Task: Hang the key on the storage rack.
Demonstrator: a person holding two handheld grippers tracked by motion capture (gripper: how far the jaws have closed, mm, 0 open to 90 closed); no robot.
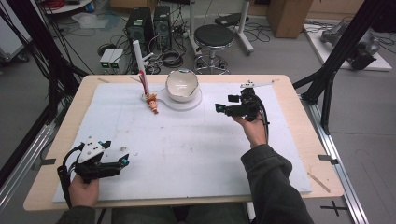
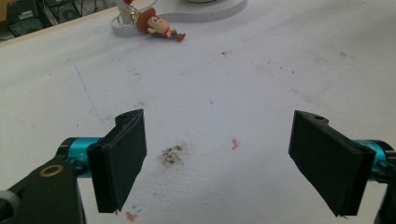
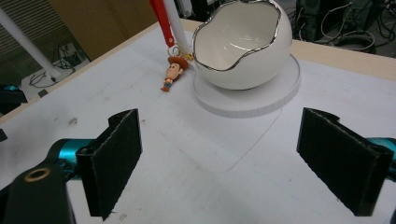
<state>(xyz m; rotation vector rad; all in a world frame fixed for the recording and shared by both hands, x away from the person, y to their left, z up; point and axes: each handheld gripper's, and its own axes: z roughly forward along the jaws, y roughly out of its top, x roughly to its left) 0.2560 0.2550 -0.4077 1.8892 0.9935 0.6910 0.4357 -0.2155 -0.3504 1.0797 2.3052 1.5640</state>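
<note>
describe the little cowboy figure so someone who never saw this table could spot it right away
Start at the white egg-shaped bowl on its round white disc at the far middle of the table. Just left of it stands a slanted red-and-white post on a smaller base. The cowboy figure lies at its foot: a tiny keyring doll with a brown hat, the only colourful toy there.
</note>
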